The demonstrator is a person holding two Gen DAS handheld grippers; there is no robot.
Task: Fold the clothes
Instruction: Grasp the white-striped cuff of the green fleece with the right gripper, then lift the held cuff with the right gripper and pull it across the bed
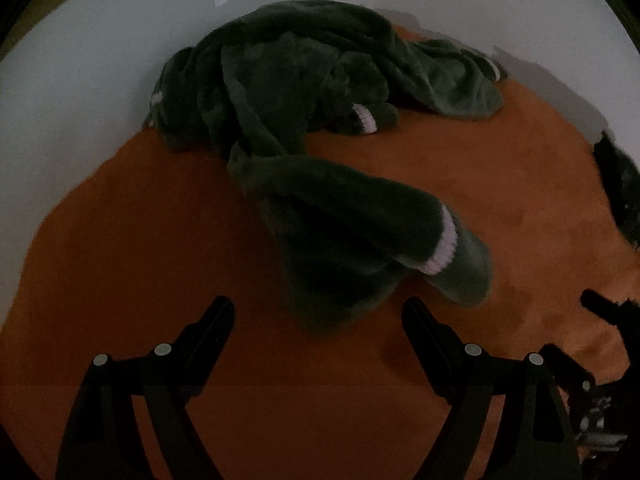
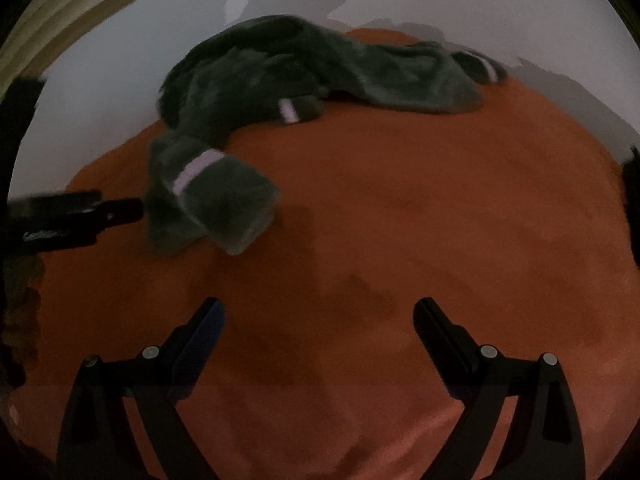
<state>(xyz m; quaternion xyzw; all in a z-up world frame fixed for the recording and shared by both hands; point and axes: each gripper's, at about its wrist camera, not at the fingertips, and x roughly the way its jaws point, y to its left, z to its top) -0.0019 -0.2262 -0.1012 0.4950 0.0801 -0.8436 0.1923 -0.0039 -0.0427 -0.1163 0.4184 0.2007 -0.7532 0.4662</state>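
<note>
Dark green fleece garment [image 1: 304, 120] crumpled in a heap on orange cover [image 1: 460, 184], not folded, not flat. One sleeve or leg [image 1: 360, 236] trailing out of the heap toward the grippers, ending in a cuff with a pale stripe [image 1: 444, 246].

From left gripper [image 1: 318, 306]: cuff straight ahead and slightly right, just past the fingertips; heap farther ahead, dead centre. Jaws spread wide, nothing between them, bare cover beneath.

From right gripper [image 2: 320, 306]: same cuff ahead and well to the left, with open cover between; heap farther off, ahead-left. Jaws wide, empty.

Long axis of the trailing limb: running from the heap toward the grippers, slanting rightward in the left view. Long axis of the heap: roughly crosswise, left to right, a second striped cuff [image 1: 366, 118] near its middle and a third at its far right end [image 2: 490, 68].

Left gripper clearly nearer the trailing cuff, its black fingers seen in the right view almost touching the limb's side. Likely the one better placed for a grab there, though a crumpled heap fits either garment just dropped or one being shaken out for spreading.

Hard to make out: dim light, cuff blurred in the right view; top or trousers, impossible to tell; hem, collar or waistband buried in the folds. Dark shape at right edge [image 1: 618, 192] cut off, unidentifiable. Far edge of the cover hidden behind the heap.
</note>
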